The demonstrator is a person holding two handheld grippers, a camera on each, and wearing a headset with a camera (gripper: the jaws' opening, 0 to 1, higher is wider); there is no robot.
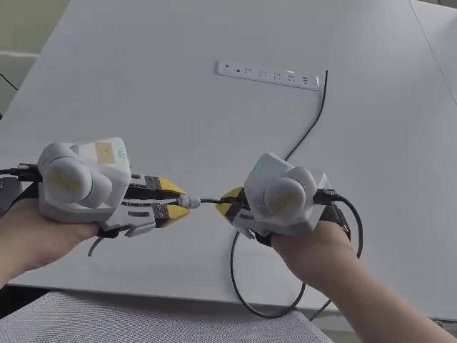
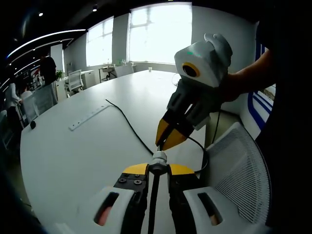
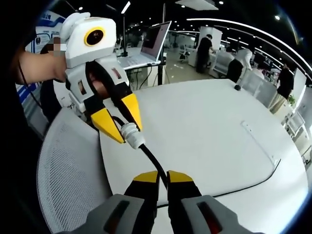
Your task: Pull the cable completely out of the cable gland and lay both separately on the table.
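Over the table's near edge, my left gripper (image 1: 183,203) is shut on a small white cable gland (image 1: 191,201). In the left gripper view the gland (image 2: 158,157) sits between the yellow tips of my left gripper (image 2: 158,169). A black cable (image 1: 211,201) leaves the gland and runs a short way to my right gripper (image 1: 228,204), which is shut on it. The right gripper view shows the cable (image 3: 152,157) pinched between the tips of my right gripper (image 3: 163,176), with the gland (image 3: 133,135) in the left gripper (image 3: 127,128) facing it. The two grippers point at each other, tips close together.
A white power strip (image 1: 268,74) lies at the far middle of the white table (image 1: 143,107). A black cable (image 1: 315,121) runs from beside it toward the right gripper. A cable loop (image 1: 239,286) hangs past the near edge, over a mesh chair (image 3: 73,185).
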